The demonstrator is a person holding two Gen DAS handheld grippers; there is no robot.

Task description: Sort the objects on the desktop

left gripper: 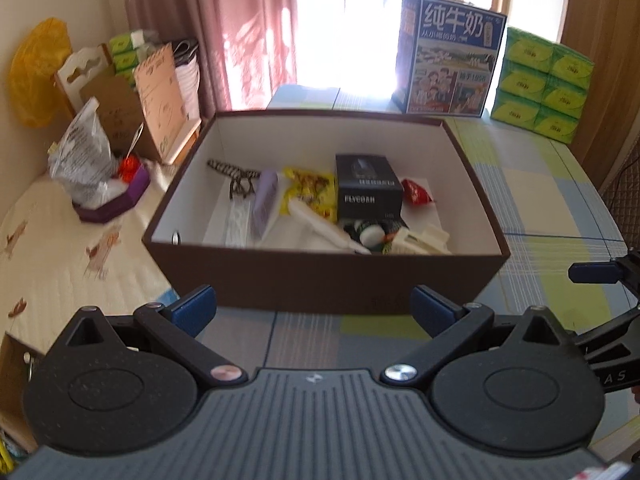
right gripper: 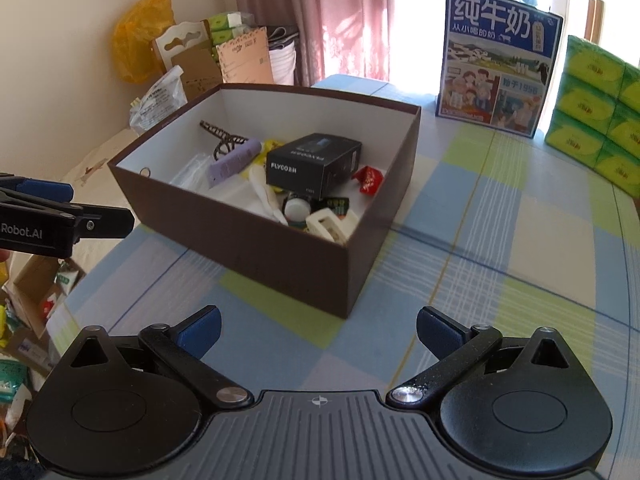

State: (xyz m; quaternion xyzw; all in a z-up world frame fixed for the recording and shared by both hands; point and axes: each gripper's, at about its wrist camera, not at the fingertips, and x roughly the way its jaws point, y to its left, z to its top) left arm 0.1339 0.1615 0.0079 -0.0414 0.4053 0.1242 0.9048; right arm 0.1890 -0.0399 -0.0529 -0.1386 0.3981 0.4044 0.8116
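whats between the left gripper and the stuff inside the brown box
In the left wrist view, a strip of checked tablecloth, then the brown cardboard box's near wall, separate the open left gripper from the black FLYCO carton inside.

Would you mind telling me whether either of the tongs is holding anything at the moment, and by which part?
Nothing is held. The left tongs and the right tongs are both open and empty, apart from the brown box where the sorted items lie.
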